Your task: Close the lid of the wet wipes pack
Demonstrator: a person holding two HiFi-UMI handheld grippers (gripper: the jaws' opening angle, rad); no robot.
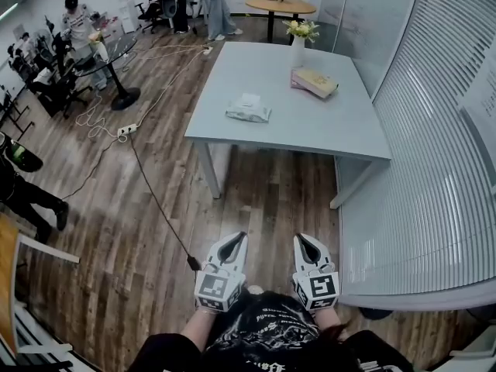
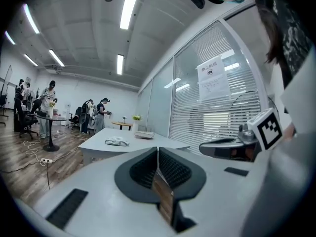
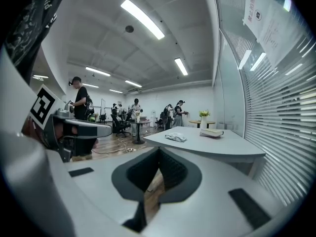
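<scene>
The wet wipes pack [image 1: 248, 109] lies on the light grey table [image 1: 325, 122], a white crinkled packet with its lid flap raised; it shows small and far off in the left gripper view [image 2: 117, 141] and the right gripper view [image 3: 176, 137]. My left gripper [image 1: 236, 239] and right gripper [image 1: 304, 240] are held side by side close to the person's body, well short of the table, above the wooden floor. Both are shut with nothing between their jaws. Each gripper sees the other beside it.
A white vase with flowers [image 1: 300, 40] and a book [image 1: 315, 82] stand at the table's far end. A blinds-covered glass wall [image 1: 434, 153] runs along the right. A cable and power strip [image 1: 126, 130] lie on the floor at left. Several people stand at the room's far end.
</scene>
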